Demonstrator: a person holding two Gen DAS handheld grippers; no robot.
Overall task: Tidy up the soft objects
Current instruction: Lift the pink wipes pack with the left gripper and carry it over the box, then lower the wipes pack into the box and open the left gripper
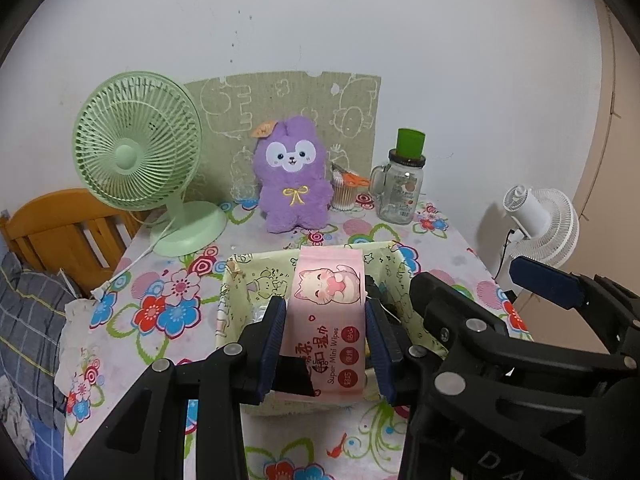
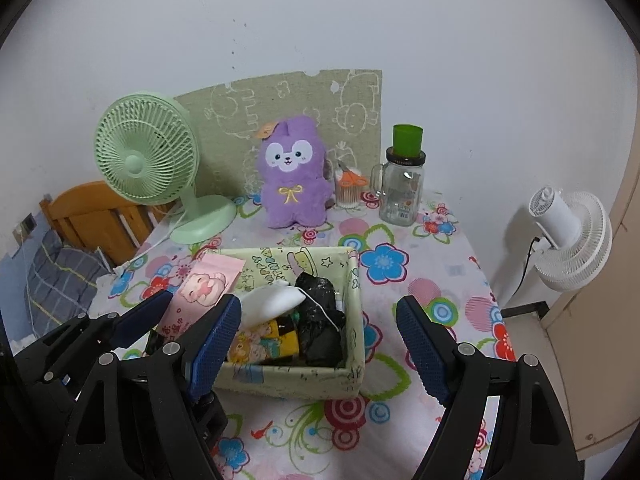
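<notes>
Left wrist view: left gripper (image 1: 326,344) pinching pink wipes pack (image 1: 328,300) between both pads, above fabric basket (image 1: 236,292).
Right gripper (image 2: 320,352): jaws spread, nothing between.

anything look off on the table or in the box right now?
Nothing spilled or damaged. The pink wipes pack is clamped in the left gripper above the fabric box, not yet inside. A small orange-handled pair of scissors lies across the cotton swab jar.
</notes>
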